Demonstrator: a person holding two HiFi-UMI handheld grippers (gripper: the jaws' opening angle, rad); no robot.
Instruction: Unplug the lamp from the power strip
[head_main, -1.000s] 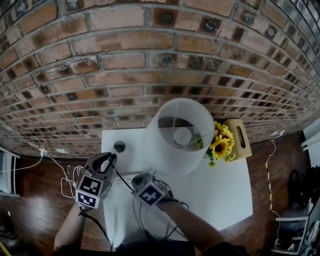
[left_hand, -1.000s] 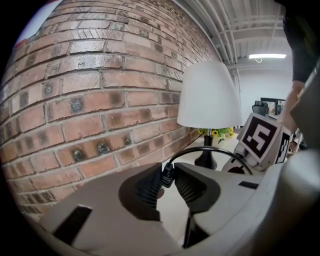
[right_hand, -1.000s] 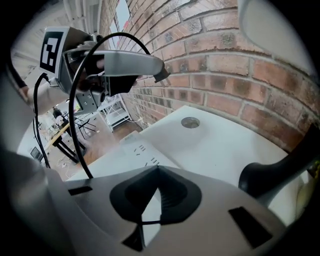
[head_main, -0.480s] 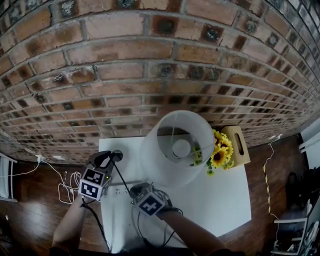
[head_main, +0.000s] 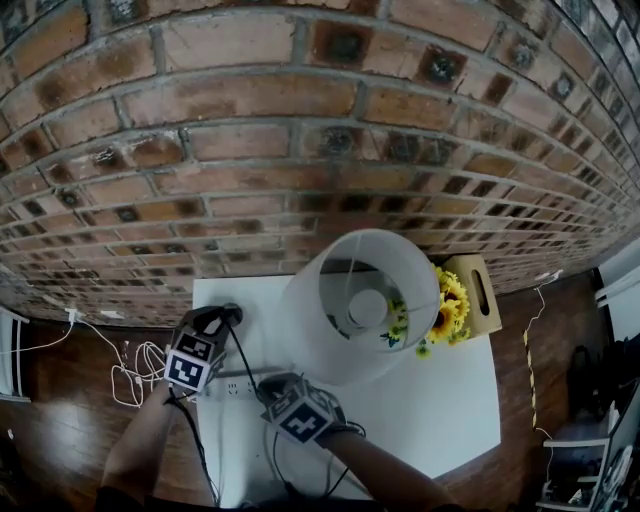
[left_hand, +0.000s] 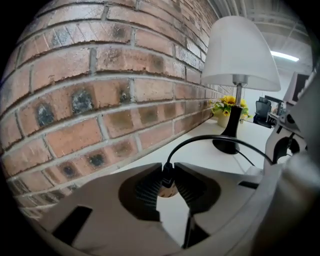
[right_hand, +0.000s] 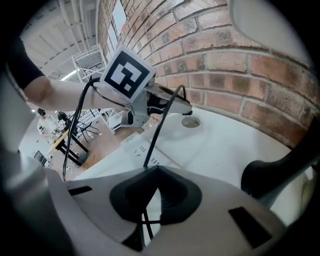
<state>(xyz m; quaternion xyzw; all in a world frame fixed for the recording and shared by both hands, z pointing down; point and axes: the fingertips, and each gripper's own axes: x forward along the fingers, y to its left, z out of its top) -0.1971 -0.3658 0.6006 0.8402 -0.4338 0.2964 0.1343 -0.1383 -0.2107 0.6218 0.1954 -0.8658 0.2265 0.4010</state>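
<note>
The lamp (head_main: 362, 300), with a white shade and a black base (left_hand: 227, 145), stands on the white table (head_main: 440, 400). Its black cable (left_hand: 210, 140) arcs to a black plug (left_hand: 167, 176), and my left gripper (left_hand: 167, 179) is shut on that plug above the table by the brick wall. In the head view the left gripper (head_main: 222, 316) is at the table's far left. The white power strip (right_hand: 135, 146) lies beneath my right gripper (right_hand: 155, 172), whose jaws meet. The cable (right_hand: 161, 131) rises from just beside them. In the head view the right gripper (head_main: 270, 386) sits over the power strip (head_main: 235, 385).
A round cable hole (right_hand: 190, 121) sits in the table near the wall. Sunflowers (head_main: 445, 305) and a wooden box (head_main: 478, 285) stand right of the lamp. The brick wall (head_main: 300, 150) runs along the table's back. White cords (head_main: 130, 375) lie on the wooden floor at left.
My left gripper has sunk toward the table, still shut on the plug. The right gripper has stayed where it was.
</note>
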